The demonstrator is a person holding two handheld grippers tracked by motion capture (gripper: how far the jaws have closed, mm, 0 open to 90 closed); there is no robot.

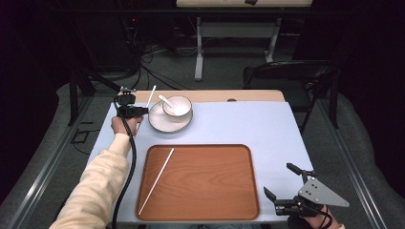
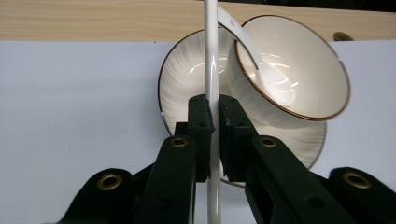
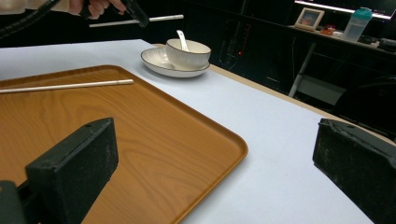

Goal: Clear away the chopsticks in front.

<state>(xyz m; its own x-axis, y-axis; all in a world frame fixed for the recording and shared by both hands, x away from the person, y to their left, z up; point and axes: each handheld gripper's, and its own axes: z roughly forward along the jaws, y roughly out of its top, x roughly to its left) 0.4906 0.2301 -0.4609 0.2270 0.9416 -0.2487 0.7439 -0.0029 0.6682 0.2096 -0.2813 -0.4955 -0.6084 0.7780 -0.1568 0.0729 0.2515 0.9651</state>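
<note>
My left gripper (image 1: 142,110) is shut on a white chopstick (image 2: 212,70) and holds it in the air at the table's far left, just left of the plate. That held chopstick (image 1: 151,96) also appears in the right gripper view, chopstick (image 3: 161,18). A white bowl (image 1: 177,107) with a spoon (image 1: 167,101) in it stands on a white plate (image 1: 160,122). A second white chopstick (image 1: 156,180) lies on the wooden tray (image 1: 210,191). My right gripper (image 1: 282,183) stands open at the table's near right corner, with nothing between its jaws.
A pale blue mat (image 1: 267,129) covers the table. A black chair (image 1: 296,81) stands beyond the far right edge. The left gripper's cable (image 1: 130,157) trails along the person's sleeve (image 1: 95,186).
</note>
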